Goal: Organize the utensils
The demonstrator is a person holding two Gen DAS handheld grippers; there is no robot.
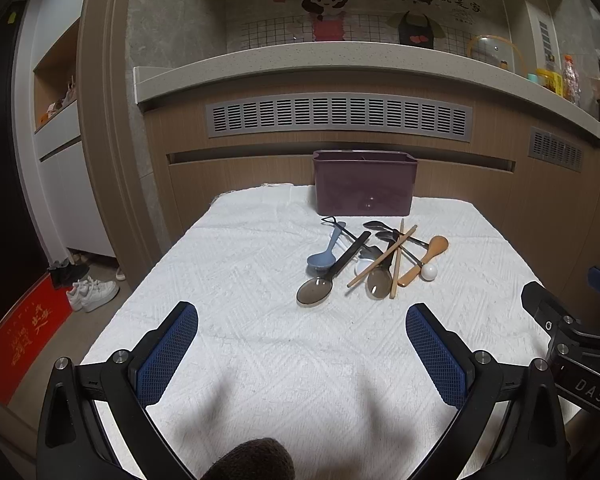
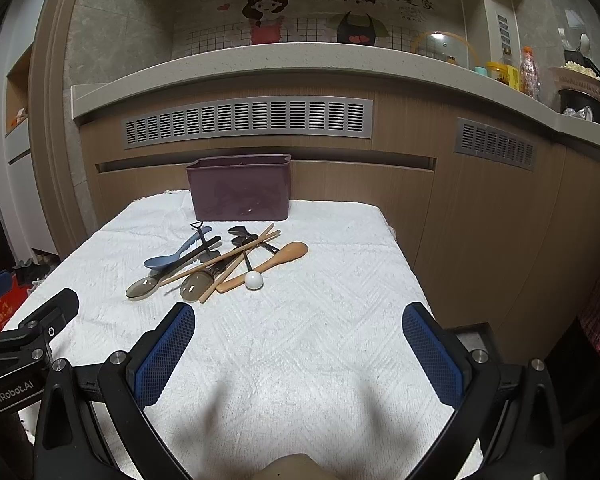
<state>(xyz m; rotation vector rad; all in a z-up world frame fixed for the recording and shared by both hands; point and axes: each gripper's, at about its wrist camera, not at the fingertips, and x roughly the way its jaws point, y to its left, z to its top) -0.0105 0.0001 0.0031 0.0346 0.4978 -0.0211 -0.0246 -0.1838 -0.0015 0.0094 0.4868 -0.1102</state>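
A pile of utensils lies on the white cloth in front of a purple holder box (image 1: 365, 183) (image 2: 241, 187). It has a blue spoon (image 1: 325, 251) (image 2: 172, 253), two smoky clear spoons (image 1: 315, 290) (image 2: 142, 287), wooden chopsticks (image 1: 382, 256) (image 2: 224, 258), a wooden spoon (image 1: 426, 261) (image 2: 274, 260), a white-ball-tipped stick (image 1: 429, 273) (image 2: 254, 280) and dark utensils. My left gripper (image 1: 302, 322) is open and empty, short of the pile. My right gripper (image 2: 299, 320) is open and empty, short and right of the pile.
The cloth-covered table (image 1: 260, 340) (image 2: 320, 320) stands against a wooden counter front with vents (image 1: 338, 116). The other gripper shows at the right edge of the left wrist view (image 1: 568, 332) and the left edge of the right wrist view (image 2: 28, 332). Shoes (image 1: 92, 292) and a red mat (image 1: 28, 332) lie on the floor left.
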